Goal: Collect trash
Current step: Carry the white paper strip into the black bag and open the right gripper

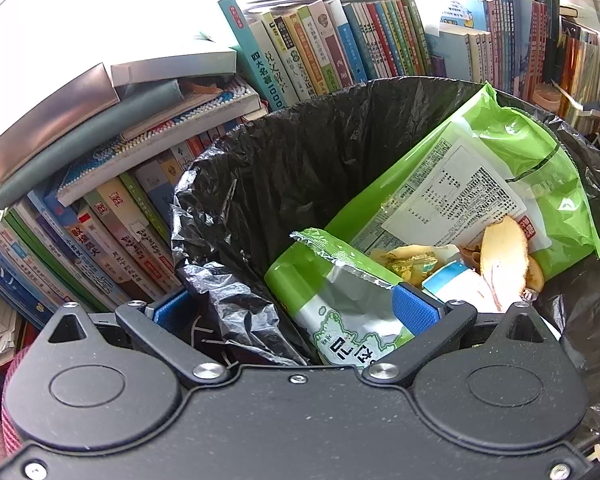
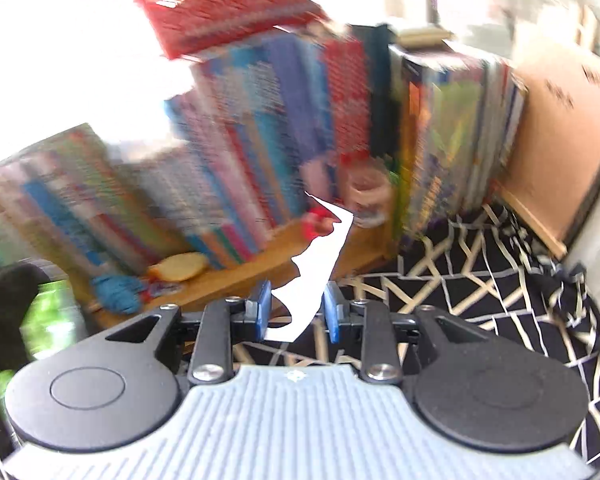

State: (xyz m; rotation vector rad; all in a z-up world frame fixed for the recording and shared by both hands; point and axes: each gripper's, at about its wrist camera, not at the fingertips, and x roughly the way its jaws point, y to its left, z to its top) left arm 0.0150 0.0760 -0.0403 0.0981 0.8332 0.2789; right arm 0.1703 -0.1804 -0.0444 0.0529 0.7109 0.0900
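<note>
Over the bin | your left gripper stands wide, liner edge between pads | your right gripper pinches white paper scrap.

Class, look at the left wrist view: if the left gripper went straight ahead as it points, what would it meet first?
Probably the green-and-silver snack wrapper lying between its jaws, inside the black-lined bin; depth is unclear.

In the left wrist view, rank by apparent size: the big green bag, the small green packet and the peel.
1. Big green bag, largest.
2. Small green packet; it is nearer the camera, yet looks smaller.
3. Peel, smallest.
</note>
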